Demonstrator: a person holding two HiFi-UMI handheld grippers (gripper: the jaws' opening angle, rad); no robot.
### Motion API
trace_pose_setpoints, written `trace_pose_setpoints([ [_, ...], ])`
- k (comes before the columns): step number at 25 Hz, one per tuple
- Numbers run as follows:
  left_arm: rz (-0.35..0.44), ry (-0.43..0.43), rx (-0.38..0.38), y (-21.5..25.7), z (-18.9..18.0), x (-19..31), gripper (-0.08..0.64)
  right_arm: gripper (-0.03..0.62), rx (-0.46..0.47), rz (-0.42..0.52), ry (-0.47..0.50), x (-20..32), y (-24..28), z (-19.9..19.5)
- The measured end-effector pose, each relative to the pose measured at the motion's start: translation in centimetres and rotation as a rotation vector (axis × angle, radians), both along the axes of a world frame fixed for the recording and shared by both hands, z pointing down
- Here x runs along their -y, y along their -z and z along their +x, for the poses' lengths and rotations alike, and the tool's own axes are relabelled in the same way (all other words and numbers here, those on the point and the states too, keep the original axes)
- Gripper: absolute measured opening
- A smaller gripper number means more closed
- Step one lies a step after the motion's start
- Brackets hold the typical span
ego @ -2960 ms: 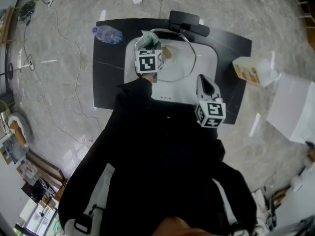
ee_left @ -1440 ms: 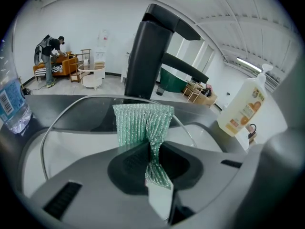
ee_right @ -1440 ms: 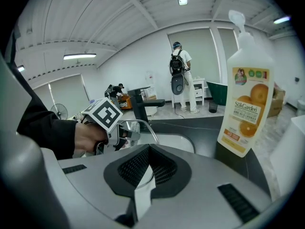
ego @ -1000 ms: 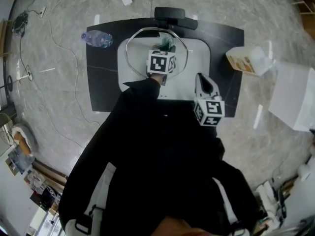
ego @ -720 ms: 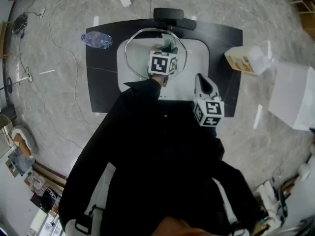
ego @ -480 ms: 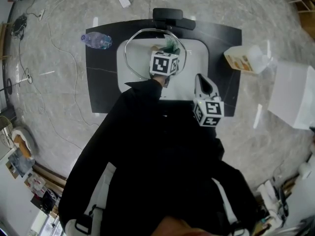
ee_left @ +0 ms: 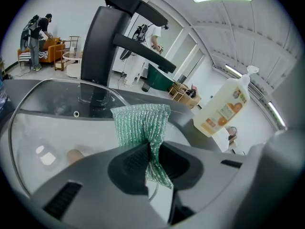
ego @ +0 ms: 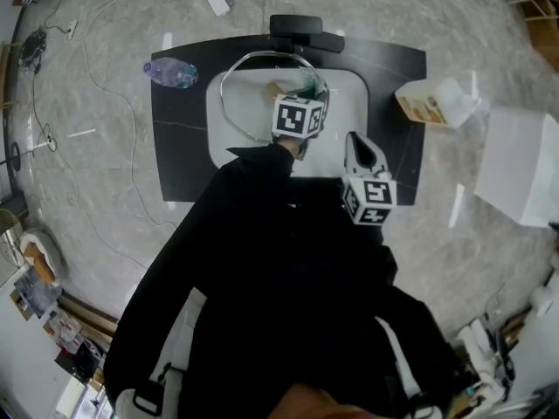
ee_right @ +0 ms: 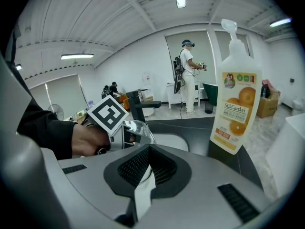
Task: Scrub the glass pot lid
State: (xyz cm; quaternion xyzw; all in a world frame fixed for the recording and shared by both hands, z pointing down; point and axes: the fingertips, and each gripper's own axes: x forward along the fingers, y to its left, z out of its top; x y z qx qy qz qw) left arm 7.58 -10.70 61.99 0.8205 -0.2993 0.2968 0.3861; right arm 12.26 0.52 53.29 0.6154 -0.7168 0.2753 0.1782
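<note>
The glass pot lid (ego: 249, 103), with a metal rim and a tan knob (ego: 274, 88), leans in the white sink (ego: 348, 103). My left gripper (ego: 306, 92) is over the lid's right part, shut on a green scrub cloth (ego: 307, 82). In the left gripper view the cloth (ee_left: 140, 123) sticks up out of the left gripper (ee_left: 148, 149), with the lid (ee_left: 43, 128) and its knob (ee_left: 75, 155) just beyond. My right gripper (ego: 357, 142) hangs shut and empty at the sink's front right corner, apart from the lid (ee_right: 143, 130).
A black faucet (ego: 306, 31) stands behind the sink. An orange-labelled soap bottle (ego: 432, 103) sits on the black counter's right end, a water bottle (ego: 170, 71) at its left end. A white box (ego: 522, 177) stands on the floor at right.
My left gripper has carried the cloth from the lid's left side across to its right side. The right gripper has stayed in place.
</note>
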Motion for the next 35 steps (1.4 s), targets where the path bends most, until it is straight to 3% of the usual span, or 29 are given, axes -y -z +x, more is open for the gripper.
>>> trace_pose_setpoints([
  [11,-0.053,0.007,-0.07,0.9,1.4,-1.8,0.06,0.002,-0.005,0.01,0.002,-0.1,0.3,-0.3],
  [23,-0.03,0.092,-0.076,2.5,-1.9,-2.6,0.06,0.002,-0.005,0.032,0.012,-0.9,0.7,-1.2],
  [30,0.041,0.127,-0.013,2.9,-5.3,-2.7,0.06,0.002,-0.016,0.042,0.039,-1.1,1.4,-2.0],
  [35,0.111,0.176,0.066,3.0,-10.7,-2.2,0.06,0.002,0.001,0.058,0.062,-1.0,2.0,-2.9],
])
